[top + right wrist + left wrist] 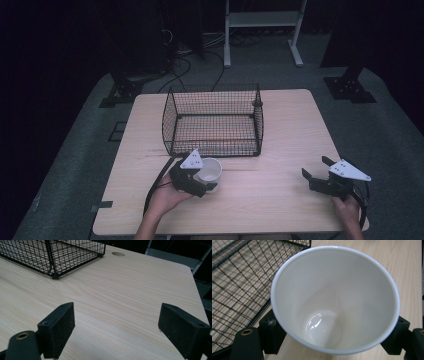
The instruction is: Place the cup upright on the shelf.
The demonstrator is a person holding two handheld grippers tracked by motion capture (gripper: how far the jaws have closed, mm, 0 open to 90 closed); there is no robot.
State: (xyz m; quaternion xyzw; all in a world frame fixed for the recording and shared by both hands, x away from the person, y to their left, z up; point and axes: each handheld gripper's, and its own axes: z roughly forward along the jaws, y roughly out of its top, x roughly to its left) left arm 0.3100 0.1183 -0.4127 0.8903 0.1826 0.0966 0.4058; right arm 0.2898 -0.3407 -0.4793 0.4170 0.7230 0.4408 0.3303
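A white cup (210, 170) stands on the wooden table (270, 200), just in front of a black wire basket (212, 148). My left gripper (204, 181) is shut on the cup, held in a hand that comes in from the bottom. In the left gripper view the cup (334, 297) is empty and glossy inside, with one black jaw pressed to each side of its wall and my left gripper (334, 336) around it. My right gripper (315, 167) rests near the table's right edge, open. Nothing lies between its pads (60, 327) in the right gripper view, just bare wood.
The wire basket (237, 285) is empty and stands at the middle of the table's far half; its corner (53, 275) lies ahead and left of the right gripper. A round cable hole (118, 254) sits near the table's far edge. Stands and cables are on the floor beyond.
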